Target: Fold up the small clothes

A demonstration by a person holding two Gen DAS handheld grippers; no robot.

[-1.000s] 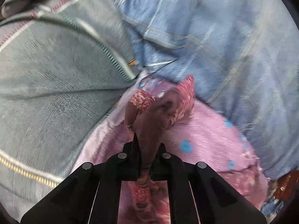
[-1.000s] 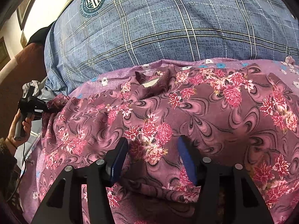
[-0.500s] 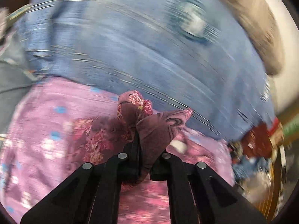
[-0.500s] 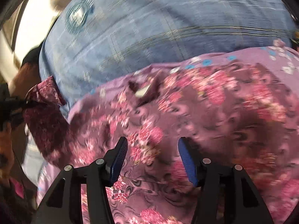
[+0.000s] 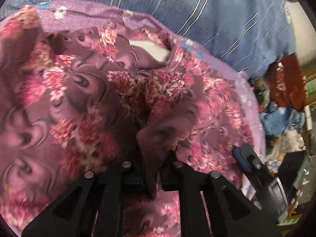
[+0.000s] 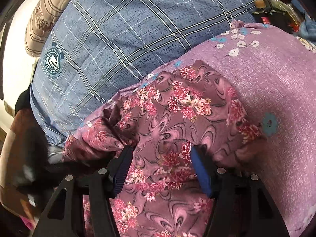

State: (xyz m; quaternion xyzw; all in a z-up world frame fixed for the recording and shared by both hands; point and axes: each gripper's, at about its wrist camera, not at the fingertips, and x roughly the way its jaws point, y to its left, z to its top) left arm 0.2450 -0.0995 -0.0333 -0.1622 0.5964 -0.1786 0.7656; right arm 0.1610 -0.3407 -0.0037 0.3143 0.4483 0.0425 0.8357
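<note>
A small maroon garment with pink flowers (image 5: 83,90) lies spread on a lilac flowered cloth (image 6: 276,75). Its neck opening with a white label (image 5: 150,49) points away from me. My left gripper (image 5: 152,164) is shut on a fold of this garment and holds it over the garment's middle. My right gripper (image 6: 160,167) is open, its blue pads astride the garment (image 6: 173,122) and low over it. The right gripper's blue pad (image 5: 242,160) shows at the lower right of the left wrist view.
A blue plaid blanket (image 6: 122,39) covers the bed beyond the lilac cloth. A beige striped pillow (image 6: 45,13) lies at the far left. Clutter, a red box (image 5: 286,81) and blue cloth (image 5: 280,120) sit off the right edge.
My left gripper has carried the garment's held edge from the left side across over its middle, towards the right gripper. The right gripper stayed open over the garment.
</note>
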